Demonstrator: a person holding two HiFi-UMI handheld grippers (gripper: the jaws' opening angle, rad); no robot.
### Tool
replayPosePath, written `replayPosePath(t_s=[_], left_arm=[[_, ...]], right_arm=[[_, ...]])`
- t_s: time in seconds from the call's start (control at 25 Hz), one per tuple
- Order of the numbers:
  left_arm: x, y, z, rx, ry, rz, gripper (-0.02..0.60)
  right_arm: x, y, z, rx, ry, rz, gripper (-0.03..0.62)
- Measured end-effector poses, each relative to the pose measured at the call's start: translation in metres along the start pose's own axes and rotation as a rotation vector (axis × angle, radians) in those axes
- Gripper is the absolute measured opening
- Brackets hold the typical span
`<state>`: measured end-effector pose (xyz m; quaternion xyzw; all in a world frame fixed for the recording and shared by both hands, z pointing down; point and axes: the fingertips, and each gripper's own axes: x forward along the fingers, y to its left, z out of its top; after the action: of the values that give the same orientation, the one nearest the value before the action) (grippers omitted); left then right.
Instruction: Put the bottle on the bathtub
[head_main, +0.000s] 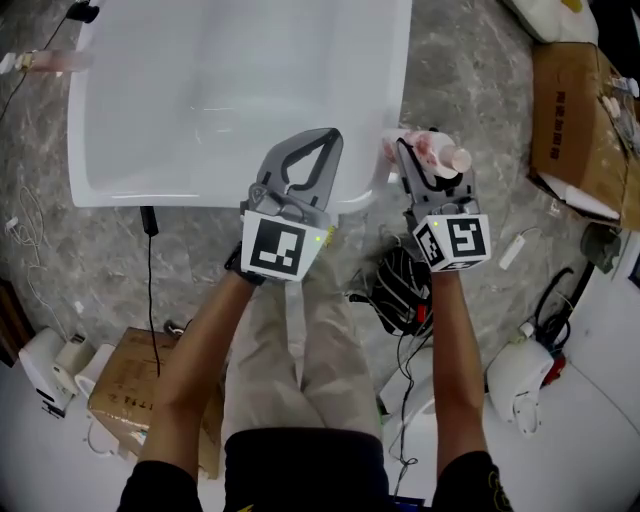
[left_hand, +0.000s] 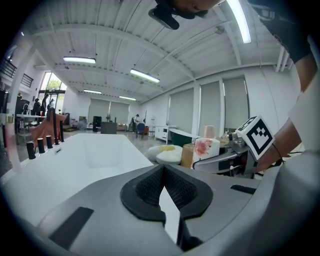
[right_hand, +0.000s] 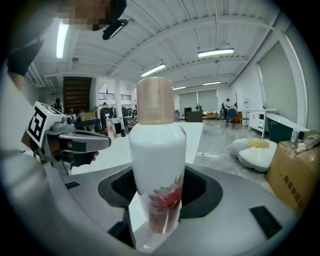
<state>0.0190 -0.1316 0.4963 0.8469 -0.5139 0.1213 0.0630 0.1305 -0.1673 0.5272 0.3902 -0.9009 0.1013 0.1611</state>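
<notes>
The white bathtub (head_main: 240, 190) fills the top of the head view. A white bottle (head_main: 440, 155) with a red flower print and a pale pink cap is held in my right gripper (head_main: 415, 150), just off the tub's near right corner. In the right gripper view the bottle (right_hand: 157, 170) stands upright between the jaws of the right gripper (right_hand: 157, 192), with the tub rim (right_hand: 115, 150) behind it. My left gripper (head_main: 320, 140) hangs over the tub's near rim, shut and holding nothing. The left gripper view shows the left gripper (left_hand: 162, 175), the tub (left_hand: 75, 160) and the bottle (left_hand: 205, 149) at the right.
A cardboard box (head_main: 580, 110) lies on the floor right of the tub, another box (head_main: 130, 390) at lower left. Cables and a black bundle (head_main: 400, 290) lie by my legs. A white device (head_main: 520, 380) sits lower right. Dark fittings (left_hand: 37, 145) stand on the tub's far rim.
</notes>
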Motion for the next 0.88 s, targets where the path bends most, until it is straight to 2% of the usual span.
replayPosePath(t_s=[0.2, 0.48, 0.88], left_arm=[[0.005, -0.006, -0.001, -0.014, -0.003, 0.001, 0.018], [0.012, -0.006, -0.007, -0.033, 0.001, 0.01, 0.018], [0.017, -0.009, -0.012, -0.047, 0.009, 0.003, 0.018]], right_arm=[[0.009, 0.0, -0.006, -0.04, 0.011, 0.023, 0.222], [0.014, 0.0, -0.003, -0.064, -0.049, 0.076, 0.225], [0.014, 0.006, -0.005, -0.132, -0.016, 0.128, 0.229]])
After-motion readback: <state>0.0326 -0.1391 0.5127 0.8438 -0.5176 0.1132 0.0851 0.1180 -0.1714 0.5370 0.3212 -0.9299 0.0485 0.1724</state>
